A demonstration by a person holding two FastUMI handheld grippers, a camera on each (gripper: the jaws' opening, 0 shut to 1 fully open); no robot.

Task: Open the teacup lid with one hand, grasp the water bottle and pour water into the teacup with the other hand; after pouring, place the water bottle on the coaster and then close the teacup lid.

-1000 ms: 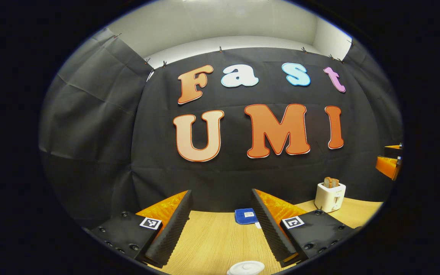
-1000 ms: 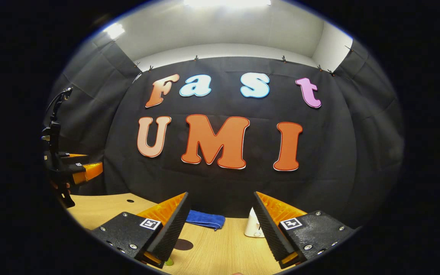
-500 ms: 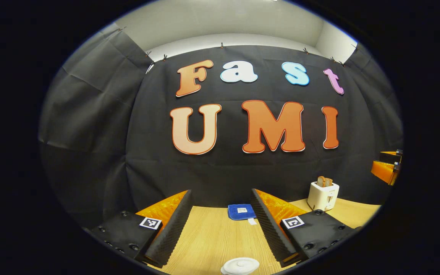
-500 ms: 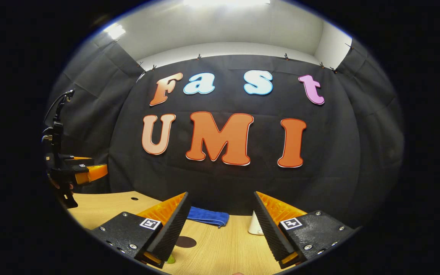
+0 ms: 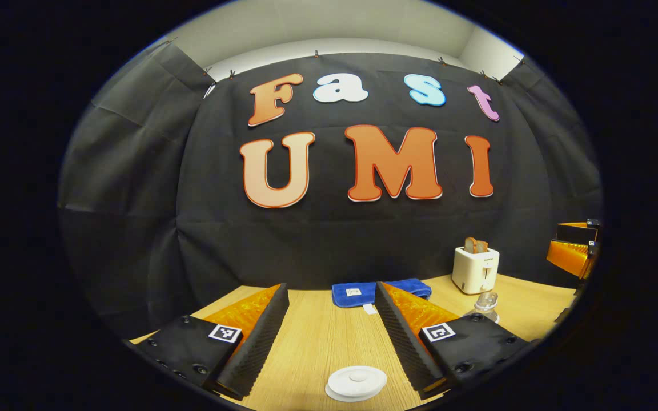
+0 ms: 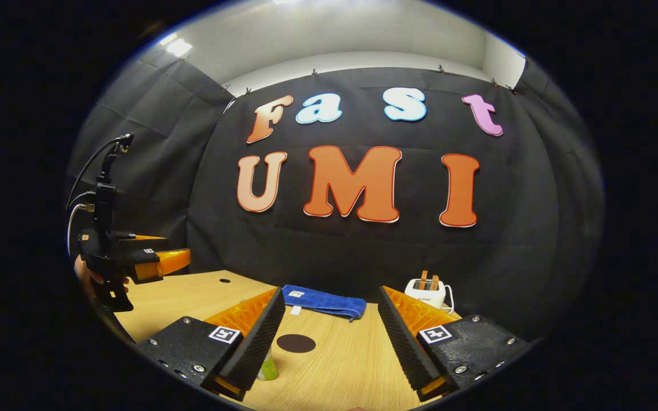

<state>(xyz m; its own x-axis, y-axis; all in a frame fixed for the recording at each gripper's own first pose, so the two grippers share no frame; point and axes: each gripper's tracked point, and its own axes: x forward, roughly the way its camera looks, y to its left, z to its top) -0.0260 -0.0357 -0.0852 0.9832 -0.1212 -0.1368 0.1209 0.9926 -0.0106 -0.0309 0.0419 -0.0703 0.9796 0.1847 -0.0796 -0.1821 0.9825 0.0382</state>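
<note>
Each hand-held gripper is built on black mounting plates studded with round screws and marked with a square black-and-white tag, as seen on the left hand-held gripper [image 5: 329,337] and the right hand-held gripper [image 6: 329,337]. Ridged inner finger faces are shown. Black cables are looped above the left unit's upright mast.

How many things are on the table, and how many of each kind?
Teacup lid: 1
Water bottle: 1
Coaster: 1
Blue cloth: 1
Toaster: 1
Small green thing, partly hidden behind a finger: 1
Total: 6
</note>
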